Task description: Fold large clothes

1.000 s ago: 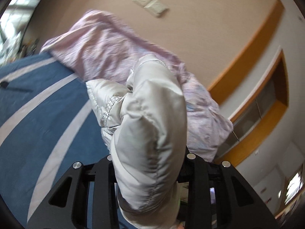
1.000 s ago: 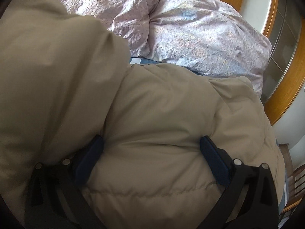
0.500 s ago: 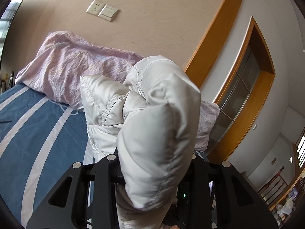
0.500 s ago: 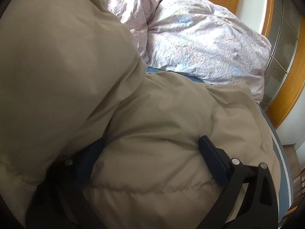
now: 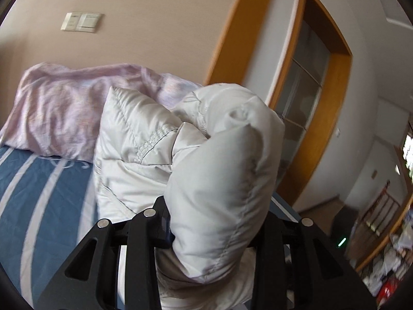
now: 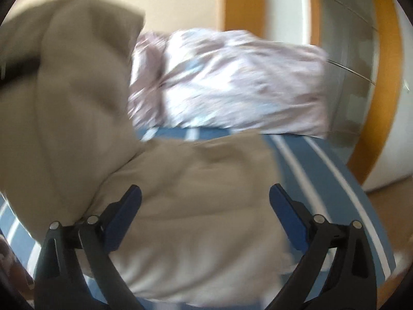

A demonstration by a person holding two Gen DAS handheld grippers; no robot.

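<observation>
A puffy quilted jacket, pale grey in the left wrist view and beige in the right wrist view, lies on the blue striped bed. My left gripper is shut on a thick fold of the jacket and holds it raised. My right gripper is open, with its blue pads wide apart just above the jacket's flat part. A raised part of the jacket fills the left of that view, which is blurred.
A crumpled lilac duvet lies at the head of the bed, also shown in the right wrist view. A beige wall with switches, a wood-framed door and a chair stand beyond.
My left gripper has lifted and swung right with the jacket fold. My right gripper has pulled back off the jacket; more bed and door show.
</observation>
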